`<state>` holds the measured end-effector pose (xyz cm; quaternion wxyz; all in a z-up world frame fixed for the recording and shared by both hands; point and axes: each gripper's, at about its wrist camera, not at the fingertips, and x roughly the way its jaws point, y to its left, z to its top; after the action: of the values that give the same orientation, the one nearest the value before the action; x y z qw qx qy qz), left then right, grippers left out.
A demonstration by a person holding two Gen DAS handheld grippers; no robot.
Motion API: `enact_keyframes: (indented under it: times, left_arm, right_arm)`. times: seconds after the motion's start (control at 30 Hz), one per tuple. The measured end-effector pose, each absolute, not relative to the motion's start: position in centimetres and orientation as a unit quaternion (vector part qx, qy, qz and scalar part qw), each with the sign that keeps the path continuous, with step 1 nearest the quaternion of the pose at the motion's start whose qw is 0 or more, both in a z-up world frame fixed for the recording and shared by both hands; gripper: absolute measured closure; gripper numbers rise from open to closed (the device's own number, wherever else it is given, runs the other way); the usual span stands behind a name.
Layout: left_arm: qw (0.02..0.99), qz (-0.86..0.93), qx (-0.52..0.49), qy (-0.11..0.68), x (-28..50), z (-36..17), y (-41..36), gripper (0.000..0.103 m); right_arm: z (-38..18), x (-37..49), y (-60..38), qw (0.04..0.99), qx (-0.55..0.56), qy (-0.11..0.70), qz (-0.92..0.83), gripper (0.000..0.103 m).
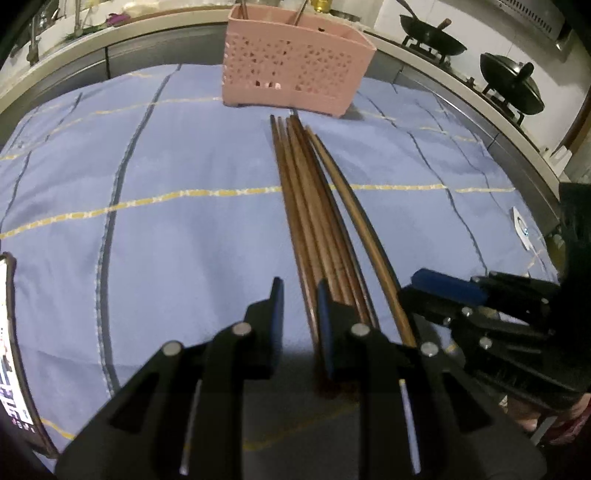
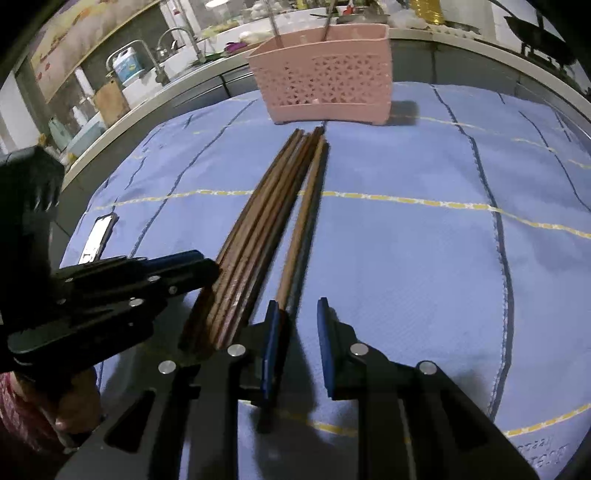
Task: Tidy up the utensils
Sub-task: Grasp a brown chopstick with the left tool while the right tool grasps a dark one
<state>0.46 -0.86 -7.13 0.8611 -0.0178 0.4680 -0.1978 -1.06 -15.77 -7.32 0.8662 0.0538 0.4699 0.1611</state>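
Both narrowly parted and clamping nothing, the left gripper (image 1: 299, 306) and right gripper (image 2: 298, 317) sit at the near ends of the chopsticks (image 1: 310, 206) on the blue cloth (image 1: 184, 229), so each should probably centre one stick before squeezing, then carry it to the far pink holder (image 1: 295, 70).

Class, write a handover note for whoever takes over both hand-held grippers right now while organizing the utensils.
Left hand-held gripper: jaws narrowly apart at the chopstick bundle's near end, gripping nothing.
Right hand-held gripper: jaws apart beside the single chopstick's near end, empty.
Things: all chopsticks lie on the blue cloth, pointing at the upright pink holder beyond.
Done: two utensil handles already stand in the holder.
Left: grasp chopsticks, drop them into the holder.
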Motion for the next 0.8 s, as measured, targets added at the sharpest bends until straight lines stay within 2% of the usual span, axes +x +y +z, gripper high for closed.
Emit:
enact_keyframes:
  times: [0.47,0.8]
  left_arm:
    - [0.873,-0.16,0.009,0.461,2.1,-7.0,-1.9,0.085]
    - [0.877,-0.147,0.04,0.455,2.3,-7.0,-2.4,0.085]
  right_arm:
    - [-7.3,-0.9,-13.9,0.873,0.016,0.458,0.168,0.082]
    - [-7.2,-0.4,-16.3,0.87,0.06,0.464,0.153,0.082]
